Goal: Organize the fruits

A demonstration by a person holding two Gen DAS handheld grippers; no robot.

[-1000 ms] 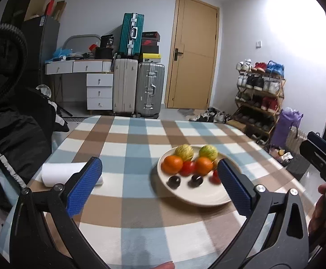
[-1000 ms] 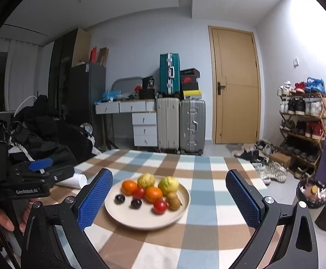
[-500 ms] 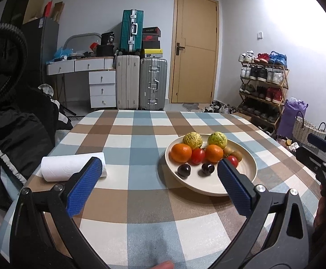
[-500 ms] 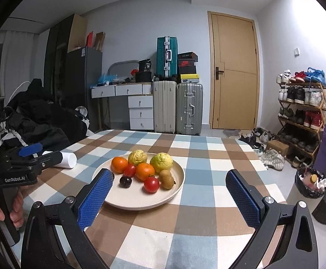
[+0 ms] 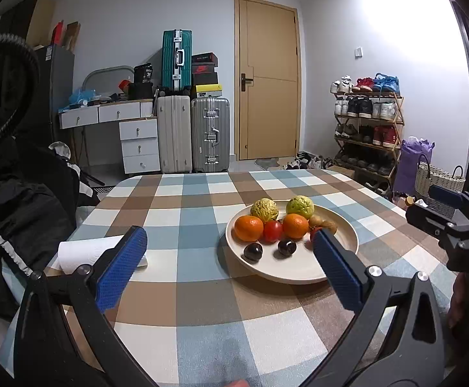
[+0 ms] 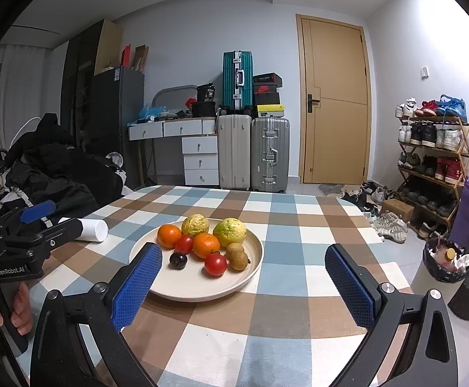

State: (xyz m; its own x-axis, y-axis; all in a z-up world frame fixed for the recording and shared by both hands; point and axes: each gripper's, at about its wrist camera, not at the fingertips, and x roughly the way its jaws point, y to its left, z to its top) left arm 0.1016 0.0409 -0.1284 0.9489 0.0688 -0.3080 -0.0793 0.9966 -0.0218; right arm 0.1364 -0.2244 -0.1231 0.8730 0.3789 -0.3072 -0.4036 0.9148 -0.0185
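- Where the left gripper [image 5: 231, 264] looks along its fingers, its right pad [image 5: 337, 271] covers part of a red fruit and the near right rim of the plate [image 5: 286, 274]; its jaws stand wide apart and hold nothing.
- From the right wrist view, the right gripper [image 6: 244, 283] is likewise spread wide and empty, and its left pad [image 6: 137, 287] hides the plate's near left edge and whatever fruit may lie behind it.
- On the cream plate sit two oranges [image 6: 169, 235], two yellow-green bumpy fruits [image 6: 229, 232], red tomatoes [image 6: 215, 265], a dark plum [image 6: 178, 260] and a brown fruit [image 6: 237, 256], bunched toward the far half; the near half is bare.
- Left of the plate and apart from it, a white paper roll [image 6: 92, 229] lies on its side, partly covered by the left gripper's body in the right wrist view.
- Only fingertips of the person's hand [image 6: 18, 309] show on the left handle.
- Checked tablecloth [image 6: 299, 248] lies open to the right of the plate up to the table's right edge, and in front of it toward the camera; a bin [image 6: 444, 264] stands on the floor beyond that edge.
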